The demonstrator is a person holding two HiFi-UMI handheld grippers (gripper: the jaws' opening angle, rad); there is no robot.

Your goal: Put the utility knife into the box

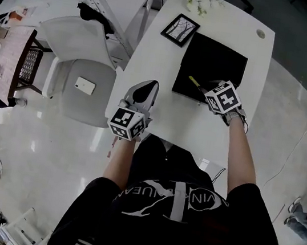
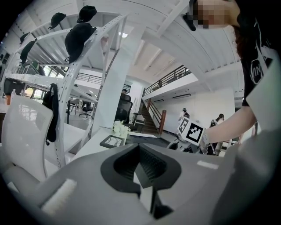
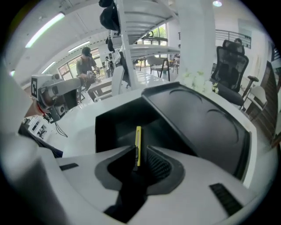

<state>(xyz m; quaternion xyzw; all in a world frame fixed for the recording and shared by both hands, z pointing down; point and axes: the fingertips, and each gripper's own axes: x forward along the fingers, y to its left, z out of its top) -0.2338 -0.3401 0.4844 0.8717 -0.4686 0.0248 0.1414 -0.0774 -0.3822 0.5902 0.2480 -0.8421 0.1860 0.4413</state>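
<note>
- Yellow, slim utility knife (image 3: 138,143) is clamped on edge between the jaws of the right gripper (image 3: 139,158), with its long end sticking out past the jaw tips.
- From the head view, the knife (image 1: 195,83) points far and left from the right gripper (image 1: 207,92) and sits over the near part of the black open box (image 1: 215,59); whether it touches the box cannot be told.
- In the right gripper view the box's dark hollow (image 3: 114,125) lies straight beyond the knife, and its flat black lid (image 3: 197,118), folded open, spreads to the right.
- The box rests on the right half of a white rectangular table (image 1: 159,120).
- A black-framed picture of bare branches (image 1: 180,29) lies just left of the box's far corner, and a bunch of white flowers (image 1: 201,2) sits farther away, near the table's far edge.
- The left gripper (image 1: 149,86) is held over the table's near left part, well apart from the box; its own view shows the jaws drawn together with nothing between them (image 2: 141,165).
- A white moulded chair (image 1: 79,78) stands left of the table, with a white phone (image 1: 84,85) lying on its seat.
</note>
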